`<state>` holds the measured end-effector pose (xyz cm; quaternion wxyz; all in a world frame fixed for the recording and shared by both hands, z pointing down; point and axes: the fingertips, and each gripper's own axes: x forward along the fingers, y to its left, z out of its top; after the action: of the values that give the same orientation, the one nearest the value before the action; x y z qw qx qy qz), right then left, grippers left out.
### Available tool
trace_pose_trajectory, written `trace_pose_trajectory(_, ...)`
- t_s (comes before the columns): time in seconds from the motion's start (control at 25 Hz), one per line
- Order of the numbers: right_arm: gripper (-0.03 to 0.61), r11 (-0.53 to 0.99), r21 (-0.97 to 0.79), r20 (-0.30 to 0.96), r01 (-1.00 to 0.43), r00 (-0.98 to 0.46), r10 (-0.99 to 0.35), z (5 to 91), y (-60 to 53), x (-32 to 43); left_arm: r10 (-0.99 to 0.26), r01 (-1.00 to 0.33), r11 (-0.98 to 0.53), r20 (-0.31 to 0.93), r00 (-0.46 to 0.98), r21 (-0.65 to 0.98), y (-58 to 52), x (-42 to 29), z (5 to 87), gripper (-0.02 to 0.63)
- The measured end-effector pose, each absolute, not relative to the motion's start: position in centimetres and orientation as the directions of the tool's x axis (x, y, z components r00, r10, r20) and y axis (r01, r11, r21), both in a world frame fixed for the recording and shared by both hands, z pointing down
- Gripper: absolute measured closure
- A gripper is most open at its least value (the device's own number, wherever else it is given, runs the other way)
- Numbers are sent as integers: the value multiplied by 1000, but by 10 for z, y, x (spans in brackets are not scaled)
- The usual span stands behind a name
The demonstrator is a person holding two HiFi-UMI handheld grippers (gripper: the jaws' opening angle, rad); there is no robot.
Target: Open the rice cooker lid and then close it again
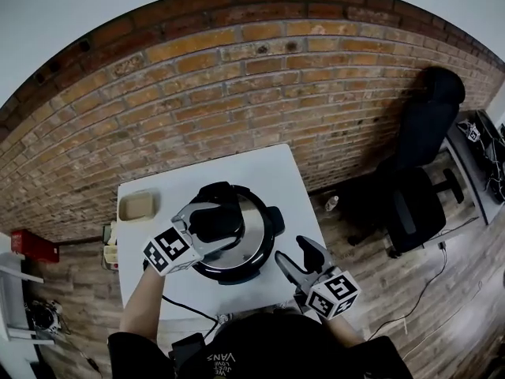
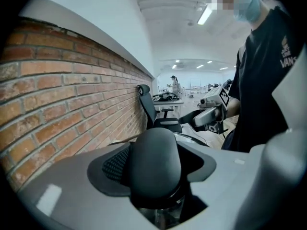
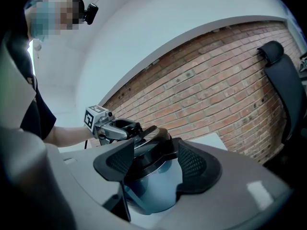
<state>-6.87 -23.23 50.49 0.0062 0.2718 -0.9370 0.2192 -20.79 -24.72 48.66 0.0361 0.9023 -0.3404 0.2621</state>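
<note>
Dark-shirted shoulders of the person (image 1: 260, 346) filled the bottom of the head view, with both forearms reaching forward over a white bench (image 1: 260, 172) set against a brick wall (image 1: 237, 93). Far to the left, off the bench, a red box (image 1: 33, 245) lay by the wall. On the bench's left rear corner sat a beige tub (image 1: 138, 206), well apart from everything else. Just right of it, the left gripper (image 1: 207, 226) came in over the rice cooker (image 1: 254, 260), which stood at the middle of the bench. Its fingers were clenched on the black lid handle (image 2: 153, 159), one on each side, as the left gripper view showed plainly. The lid (image 1: 252, 234) lay over the pot. In the right gripper view it looked slightly tilted, though whether it was fully seated could not be told. A black cable (image 1: 185, 310) ran from the cooker toward the bench's near edge. Further right, the right gripper (image 1: 301, 260) hung near the cooker's front right side without touching it, its fingers spread apart and holding nothing. Beyond the bench, at the far right, a black office chair (image 1: 414, 204) stood on the wooden floor (image 1: 410, 290).
</note>
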Motion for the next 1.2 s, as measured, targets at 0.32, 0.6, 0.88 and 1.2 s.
trace_pose_trajectory(0.32,301,850,-409,151,-333,-943,-296,508,-249,-85,-687,-694,-695,459,563,-188,-247,-212,479,321)
trace_pose_trajectory(0.6,301,893,-385,133,-231,-972,-194,497,-248,-93,-845,-827,-490,381,374,-275,-239,-227,469,304)
trace_pose_trajectory(0.88,301,923,-343,106,-174,-984,-146,479,-230,-93,-979,-953,-146,180,100,-266,-183,-251,428,305)
trace_pose_trajectory(1.2,301,953,-291,68,-88,-995,-71,461,-173,-75,-984,-966,147,66,-164,-211,-67,-216,416,307)
